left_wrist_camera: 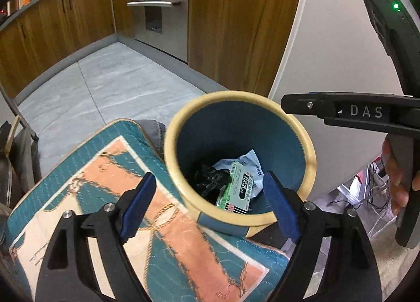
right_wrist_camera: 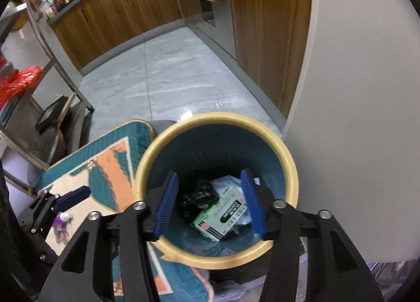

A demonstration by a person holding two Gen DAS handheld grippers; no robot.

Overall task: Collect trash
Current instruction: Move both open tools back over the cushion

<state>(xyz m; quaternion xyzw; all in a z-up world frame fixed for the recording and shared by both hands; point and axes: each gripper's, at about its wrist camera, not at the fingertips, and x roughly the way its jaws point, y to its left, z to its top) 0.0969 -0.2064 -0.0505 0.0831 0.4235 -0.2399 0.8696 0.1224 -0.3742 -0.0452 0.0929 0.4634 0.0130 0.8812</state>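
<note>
A blue waste bin with a cream rim (left_wrist_camera: 309, 155) (right_wrist_camera: 288, 162) stands beside a patterned cushion. Inside lie a green and white box (left_wrist_camera: 237, 191) (right_wrist_camera: 219, 216), a crumpled black bag (left_wrist_camera: 207, 180) (right_wrist_camera: 198, 195) and a pale blue wrapper (left_wrist_camera: 249, 164) (right_wrist_camera: 225, 182). My left gripper (left_wrist_camera: 210, 199) is open and empty, just in front of the bin's near rim. My right gripper (right_wrist_camera: 210, 202) is open and empty, directly above the bin's mouth; it shows from the side in the left wrist view (left_wrist_camera: 291, 105). The left gripper's blue fingertip (right_wrist_camera: 74, 197) shows at the left of the right wrist view.
A teal and orange patterned cushion (left_wrist_camera: 105, 197) (right_wrist_camera: 105, 160) lies left of the bin. A white wall panel (left_wrist_camera: 328, 52) (right_wrist_camera: 354, 92) rises right of it. Wooden cabinets (left_wrist_camera: 65, 18) and an oven (left_wrist_camera: 160, 5) line the grey tiled floor (left_wrist_camera: 105, 81). A metal rack with red bags (right_wrist_camera: 18, 81) stands left.
</note>
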